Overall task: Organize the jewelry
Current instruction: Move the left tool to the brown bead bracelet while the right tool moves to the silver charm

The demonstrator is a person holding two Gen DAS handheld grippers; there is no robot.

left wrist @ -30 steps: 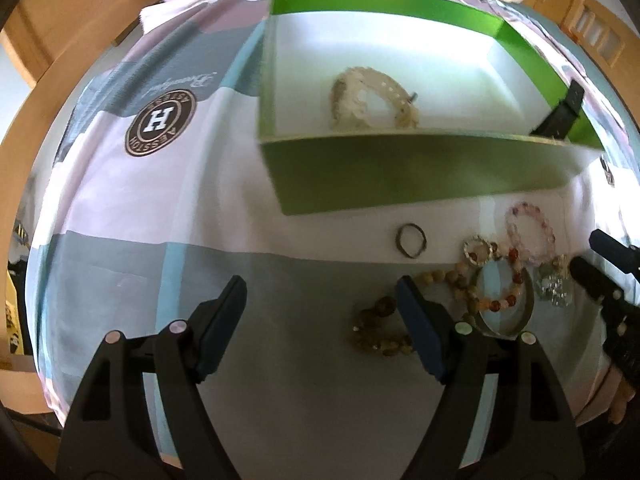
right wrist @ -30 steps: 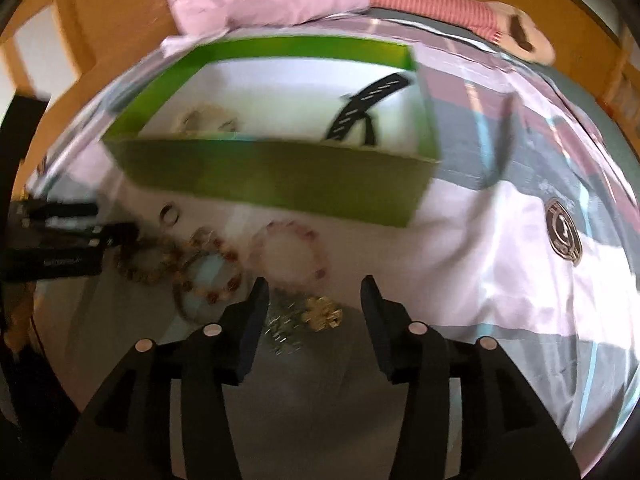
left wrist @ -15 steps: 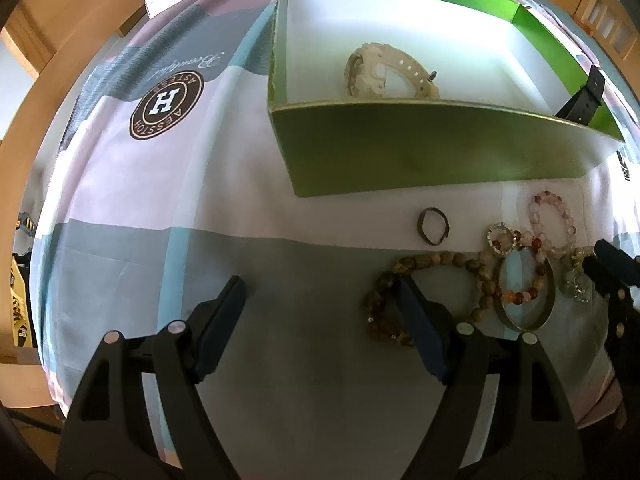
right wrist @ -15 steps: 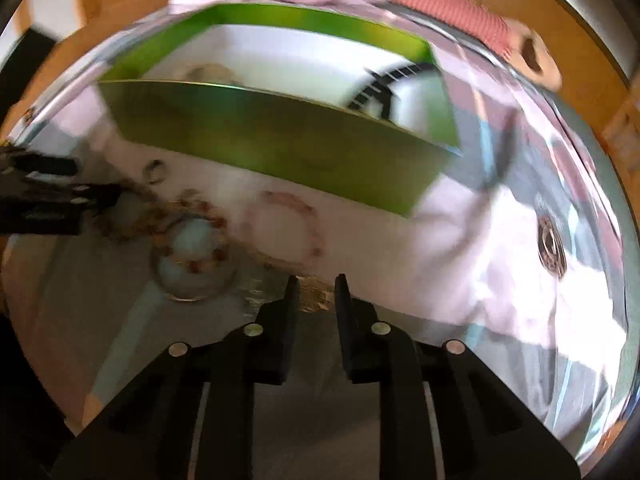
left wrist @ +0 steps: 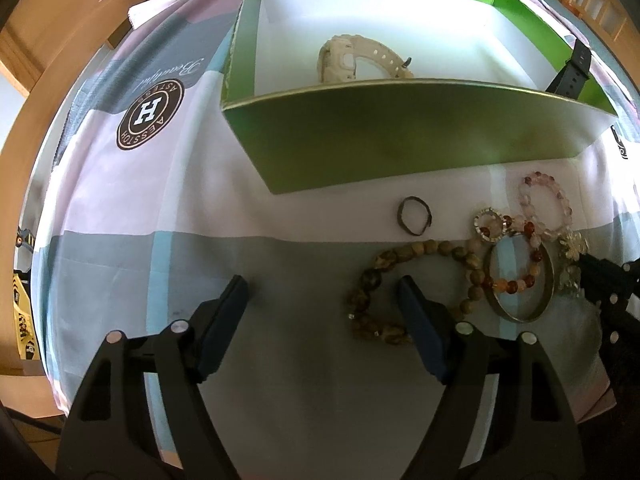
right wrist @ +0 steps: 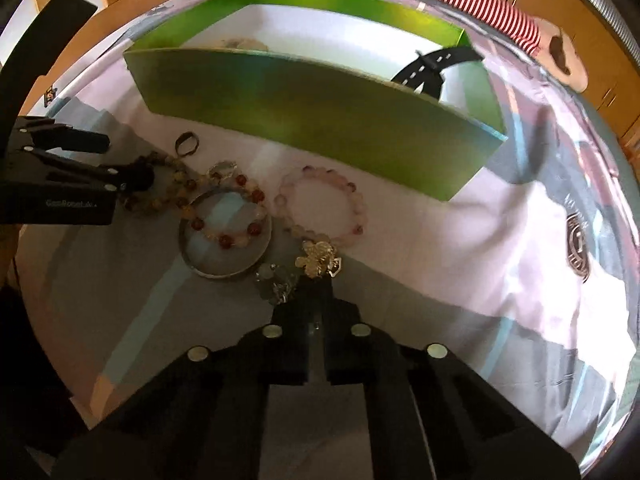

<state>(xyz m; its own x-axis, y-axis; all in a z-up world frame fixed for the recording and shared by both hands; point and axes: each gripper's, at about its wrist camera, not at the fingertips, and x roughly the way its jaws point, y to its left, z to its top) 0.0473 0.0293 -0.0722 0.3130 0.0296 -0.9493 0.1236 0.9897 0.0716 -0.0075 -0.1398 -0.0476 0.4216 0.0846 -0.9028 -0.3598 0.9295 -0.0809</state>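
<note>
Bedspread point(left wrist: 120, 208), green box point(right wrist: 320, 112): right gripper point(right wrist: 311, 292) jaws just closed, apparently pinching gold charm point(right wrist: 318, 258); left gripper point(left wrist: 322, 300) wide, empty; next, lift to box.

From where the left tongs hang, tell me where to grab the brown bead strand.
Take the brown bead strand at its near loop, from above, pads straddling the line of beads. It lies flat on the cloth, and that end is clear of the bangle.

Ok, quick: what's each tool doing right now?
Left tool: open, holding nothing, over the brown bead bracelet.
Right tool: just closed, tips at the gold charm piece; grip unclear.
</note>
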